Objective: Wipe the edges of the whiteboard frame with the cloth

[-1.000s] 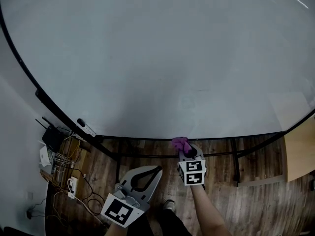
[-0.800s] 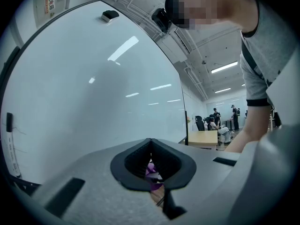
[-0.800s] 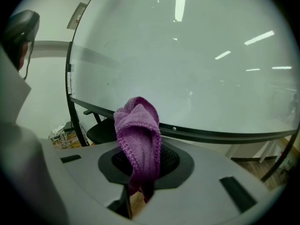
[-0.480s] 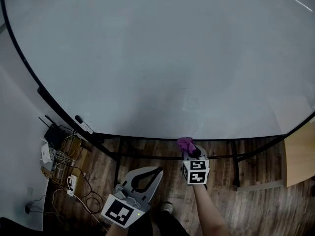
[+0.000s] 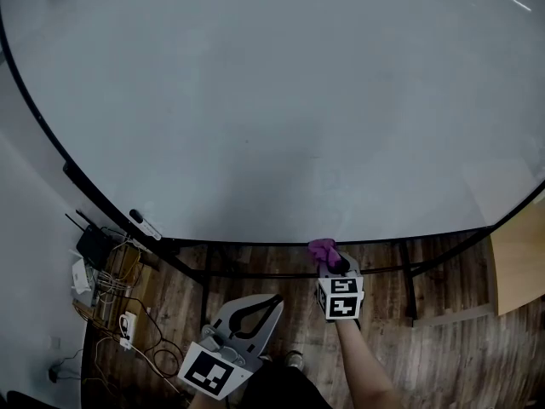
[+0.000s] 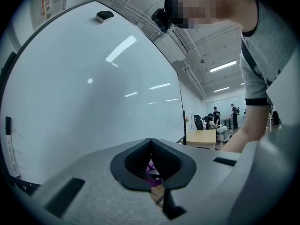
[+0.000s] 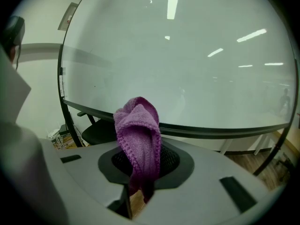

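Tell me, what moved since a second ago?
The right gripper slid a little to the right along the bottom frame of the whiteboard, taking the purple cloth with it. Its jaws stayed shut on the cloth the whole time. The left gripper stayed low, shut and holding nothing.

Left gripper (image 5: 271,301) low, jaws together, empty. Right gripper (image 5: 332,264) further forward, forearm (image 5: 362,366) extended, jaws pinching cloth (image 5: 321,249).
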`<state>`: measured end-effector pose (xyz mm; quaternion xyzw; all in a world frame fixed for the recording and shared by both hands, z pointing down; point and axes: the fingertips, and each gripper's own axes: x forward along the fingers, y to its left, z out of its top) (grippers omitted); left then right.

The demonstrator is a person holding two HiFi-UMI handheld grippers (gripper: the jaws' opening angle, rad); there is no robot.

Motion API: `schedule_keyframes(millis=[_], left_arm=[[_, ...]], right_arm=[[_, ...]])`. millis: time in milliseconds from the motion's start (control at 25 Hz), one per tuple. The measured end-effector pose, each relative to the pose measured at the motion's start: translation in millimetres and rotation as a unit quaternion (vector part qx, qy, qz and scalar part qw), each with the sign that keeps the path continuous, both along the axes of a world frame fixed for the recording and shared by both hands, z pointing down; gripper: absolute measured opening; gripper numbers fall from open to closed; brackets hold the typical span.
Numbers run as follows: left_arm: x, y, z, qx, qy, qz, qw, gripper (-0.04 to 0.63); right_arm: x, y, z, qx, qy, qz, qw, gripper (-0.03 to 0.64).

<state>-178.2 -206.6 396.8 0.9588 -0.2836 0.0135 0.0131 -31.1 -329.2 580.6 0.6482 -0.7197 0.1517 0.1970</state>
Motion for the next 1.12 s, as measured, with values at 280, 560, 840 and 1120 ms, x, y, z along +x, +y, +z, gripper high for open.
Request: schedule_keyframes(millis=[280,560,840,1120], left_arm=[[-10,-10,-3,0.001,0.002,0.032,0.9995,0.017],[-15,-17,-4,0.004,0.004,0.052,0.9986,0.017],[7,-15,-4,0.011,0.000,0.040,0.9992,0.017],[45,-1,-2,0.010,-0.007,0.016,0.9998,0.017]], right_arm=[[0,-1,0,-0.006,0.004,0.024,1.000,0.077],[-1,0,-1,-0.012,0.004,0.043,0.999,0.077],[7,0,1,-0.010,-0.001,0.022,1.000,0.077],[30,3,3,-0.012,-0.011,-0.004,1.000,0.077]])
